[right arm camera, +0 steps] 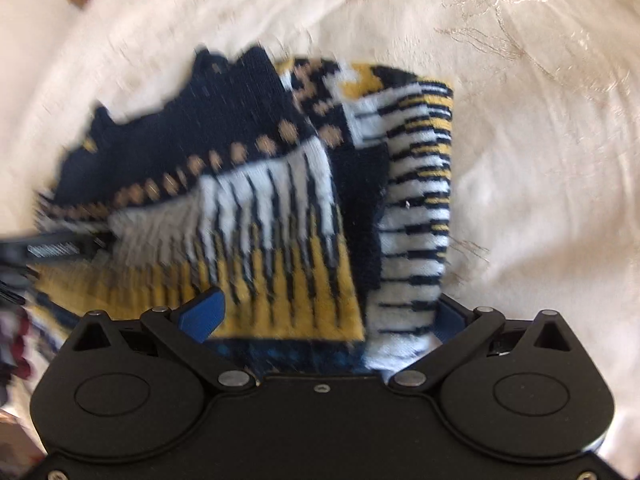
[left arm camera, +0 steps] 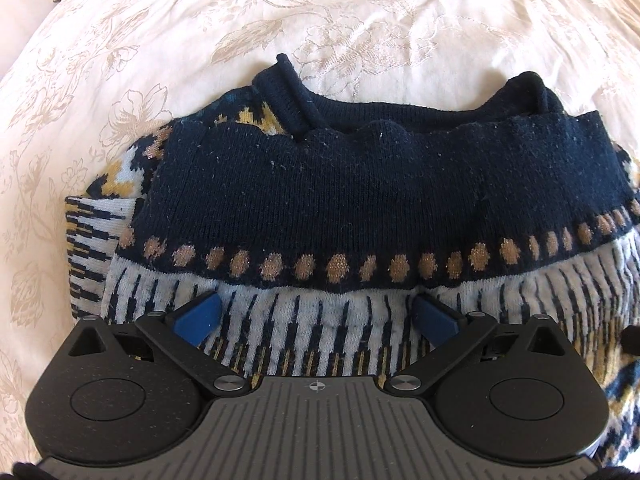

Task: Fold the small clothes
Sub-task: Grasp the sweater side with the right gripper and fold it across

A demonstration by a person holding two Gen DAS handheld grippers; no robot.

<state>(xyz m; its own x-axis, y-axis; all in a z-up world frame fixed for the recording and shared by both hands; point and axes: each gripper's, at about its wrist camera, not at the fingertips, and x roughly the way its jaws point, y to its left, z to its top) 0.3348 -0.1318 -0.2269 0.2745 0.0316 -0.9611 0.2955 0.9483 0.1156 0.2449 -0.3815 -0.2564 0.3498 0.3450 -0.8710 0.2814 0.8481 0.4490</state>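
Small knitted sweater (left arm camera: 360,200), folded into a thick bundle, lying on a cream bedspread (left arm camera: 160,60) with a pale floral print. Navy on the upper band, dusted with light lint; below it a row of tan dots, then white and navy vertical streaks running into mustard yellow. Rolled navy edges poking up at the far side, one at the left, one at the right. At the left edge, a folded part in white, navy and yellow stripes tucked beneath the top layer.

Left claw (left arm camera: 318,314) spread wide, blue pads (left arm camera: 202,318) set apart over the white-streaked band, pinching nothing; touching the knit or just above it, impossible to tell.

From the right wrist view, blurred: same sweater (right arm camera: 248,208) seen at an angle, navy band to the upper left, yellow zone nearest the camera, a striped fold standing along the right side. Right claw (right arm camera: 326,318) also spread, left blue pad (right arm camera: 202,314) over the yellow knit, right pad partly hidden behind the striped fold. Bedspread (right arm camera: 540,200) all around.
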